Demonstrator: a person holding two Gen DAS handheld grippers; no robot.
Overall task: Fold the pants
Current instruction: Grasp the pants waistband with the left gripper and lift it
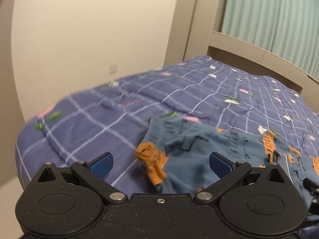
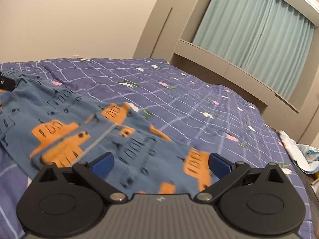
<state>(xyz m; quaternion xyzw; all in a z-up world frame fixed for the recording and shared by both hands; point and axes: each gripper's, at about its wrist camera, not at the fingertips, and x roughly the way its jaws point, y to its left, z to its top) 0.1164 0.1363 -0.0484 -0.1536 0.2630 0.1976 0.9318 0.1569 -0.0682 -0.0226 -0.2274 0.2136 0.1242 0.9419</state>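
Note:
Blue-grey pants point(image 1: 191, 155) printed with orange vehicles lie on a purple checked bed cover point(image 1: 89, 119). In the left wrist view my left gripper point(image 1: 161, 164) is open, its blue pads point(image 1: 101, 164) wide apart, hovering over the rumpled waistband end. In the right wrist view the pants point(image 2: 65, 123) spread flatter, running from the far left toward the camera. My right gripper point(image 2: 160, 164) is open just above the near cloth edge, nothing between its pads point(image 2: 219, 165). At the far left edge of that view a black part of the other gripper point(image 2: 7, 83) shows over the waistband.
The bed cover point(image 2: 199, 103) stretches back to a beige headboard ledge point(image 2: 229, 67) under a pale green curtain point(image 2: 255, 27). A crumpled light cloth point(image 2: 299, 153) lies at the bed's right edge. A cream wall point(image 1: 89, 29) stands beyond the bed's left side.

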